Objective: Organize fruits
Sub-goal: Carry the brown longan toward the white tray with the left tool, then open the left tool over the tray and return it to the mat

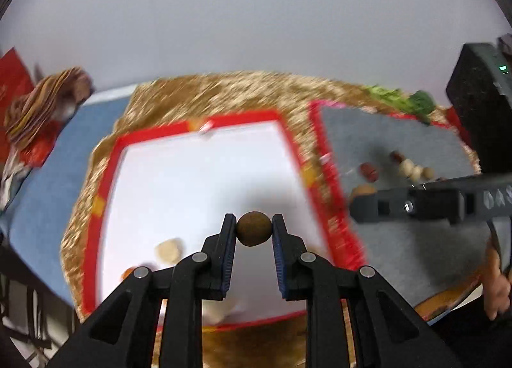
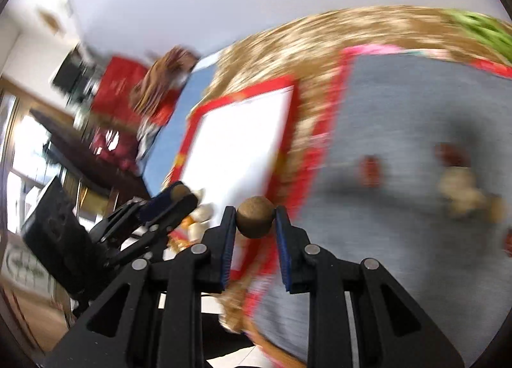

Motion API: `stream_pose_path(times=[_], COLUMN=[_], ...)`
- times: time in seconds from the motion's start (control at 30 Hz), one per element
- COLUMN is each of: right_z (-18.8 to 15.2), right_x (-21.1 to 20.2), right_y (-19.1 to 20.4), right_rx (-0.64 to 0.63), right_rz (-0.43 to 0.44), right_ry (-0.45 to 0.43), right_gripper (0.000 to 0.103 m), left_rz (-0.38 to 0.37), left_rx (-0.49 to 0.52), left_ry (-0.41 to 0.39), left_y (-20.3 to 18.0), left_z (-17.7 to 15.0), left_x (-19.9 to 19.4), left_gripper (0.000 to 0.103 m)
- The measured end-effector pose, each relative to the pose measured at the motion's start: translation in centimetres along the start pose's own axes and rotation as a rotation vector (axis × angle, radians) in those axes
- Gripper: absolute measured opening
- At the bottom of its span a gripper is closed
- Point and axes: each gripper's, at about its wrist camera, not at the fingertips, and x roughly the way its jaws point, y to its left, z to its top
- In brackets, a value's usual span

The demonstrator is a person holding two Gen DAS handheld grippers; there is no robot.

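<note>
Pinching a small round brown fruit (image 1: 253,229) between its blue-lined tips, the left gripper (image 1: 254,229) hangs over the near part of the white tray (image 1: 198,182), a red-rimmed box that serves as the landmark for the rest of the table. A pale lumpy fruit (image 1: 169,251) lies on the tray's white floor toward its near left corner, with a blurred orange piece (image 1: 128,273) just beside the red rim there. To the right of the white tray, across a strip of golden patterned cloth (image 1: 224,92), lies a grey felt tray (image 1: 400,144), also red-edged. On the felt rest two dark red fruits (image 1: 369,171) and a short row of pale round ones (image 1: 414,171), loosely grouped toward its right side. Beyond the felt tray's far edge lie green leafy vegetables (image 1: 403,100). The right gripper (image 2: 256,217) is likewise closed on a second brown ball-shaped fruit (image 2: 256,216), held above the red border where the felt tray faces the white tray. Both views are smeared with motion blur, so finer details of the fruits cannot be told.
</note>
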Motion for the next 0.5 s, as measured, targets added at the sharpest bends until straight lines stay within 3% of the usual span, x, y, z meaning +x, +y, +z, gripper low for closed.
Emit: stream_pose_path(times=[0.23,0.4,0.5], right_z=[-1.1,-1.1,-1.0], right_x=[6.9,9.1,9.5], right_y=[3.8,3.7,3.5], right_rx=[-0.064,-0.046,-0.039], right_rz=[-0.003,-0.012,-0.017], right_ry=[0.111,0.146,0.155], right_gripper=[0.026,0.026,0.027], left_rz=[0.019,0.032,0.083], left_rx=[-0.004,0.008,0.012], left_ry=[0.096,0.125,0.120], left_y=[1.8,2.0,2.3], left_z=[-1.9,-2.0,-1.8], left_x=[1.4,2.3,2.3], left_gripper=[0.021,0.021,0.025])
